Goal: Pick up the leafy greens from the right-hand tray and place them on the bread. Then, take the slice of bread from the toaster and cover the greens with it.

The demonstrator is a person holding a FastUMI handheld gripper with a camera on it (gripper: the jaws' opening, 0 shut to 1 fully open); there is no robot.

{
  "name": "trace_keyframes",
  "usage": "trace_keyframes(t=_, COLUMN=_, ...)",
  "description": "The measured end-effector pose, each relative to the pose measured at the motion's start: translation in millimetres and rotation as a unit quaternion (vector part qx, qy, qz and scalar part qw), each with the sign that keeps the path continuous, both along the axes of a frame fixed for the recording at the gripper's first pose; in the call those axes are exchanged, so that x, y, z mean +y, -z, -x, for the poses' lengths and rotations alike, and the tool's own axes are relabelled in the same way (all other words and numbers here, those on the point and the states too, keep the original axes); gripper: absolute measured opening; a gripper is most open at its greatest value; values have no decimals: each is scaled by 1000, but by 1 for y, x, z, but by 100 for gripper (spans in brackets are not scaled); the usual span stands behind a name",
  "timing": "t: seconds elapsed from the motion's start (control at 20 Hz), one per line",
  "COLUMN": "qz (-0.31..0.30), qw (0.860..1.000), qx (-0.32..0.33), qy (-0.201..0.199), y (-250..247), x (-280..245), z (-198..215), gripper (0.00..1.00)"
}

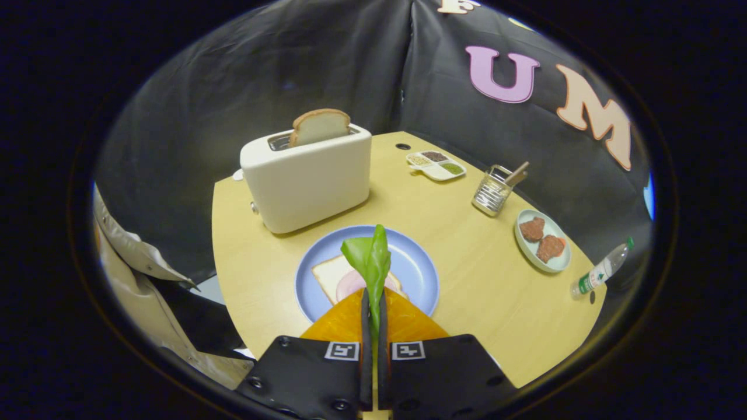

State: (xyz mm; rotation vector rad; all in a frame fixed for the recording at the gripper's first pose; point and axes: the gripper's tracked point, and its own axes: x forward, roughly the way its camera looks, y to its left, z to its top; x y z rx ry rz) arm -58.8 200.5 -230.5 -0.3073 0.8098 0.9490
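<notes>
Leafy greens (370, 259) are standing up from between the gripper's (374, 303) two fingers, which are closing on the stem from both sides and pinching it, so the leaf is rising just ahead of them and hanging over the blue plate (420, 274). Going from the left, a person's light sleeve (131, 256) is showing beside the wooden table (467, 291). Next, a white toaster (306, 178) is sitting on the table beyond the plate, with a slice of bread (320, 126) poking upright out of its slot. Below the greens, another bread slice (328, 274) is lying flat on the plate, carrying a round pink slice of ham (349, 284); the leaf is overlapping them in this view, though whether it is touching them cannot be told. Further right, a small divided dish (436, 165) of seasonings is resting near the table's far edge, a wire cup (493, 191) holding a wooden stick is standing just beside it, then a pale tray (543, 240) is carrying two brown meat pieces, and a plastic bottle (601, 269) is lying at the table's right rim.
</notes>
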Motion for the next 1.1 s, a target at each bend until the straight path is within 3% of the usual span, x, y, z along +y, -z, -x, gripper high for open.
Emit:
trace_keyframes(t=0.85, qz=5, qw=998, qx=35, qy=-44, y=31, x=65, z=20, gripper=16)
trace_keyframes(t=1.1, qz=13, qw=999, qx=26, qy=-44, y=41, x=69, z=16, gripper=37)
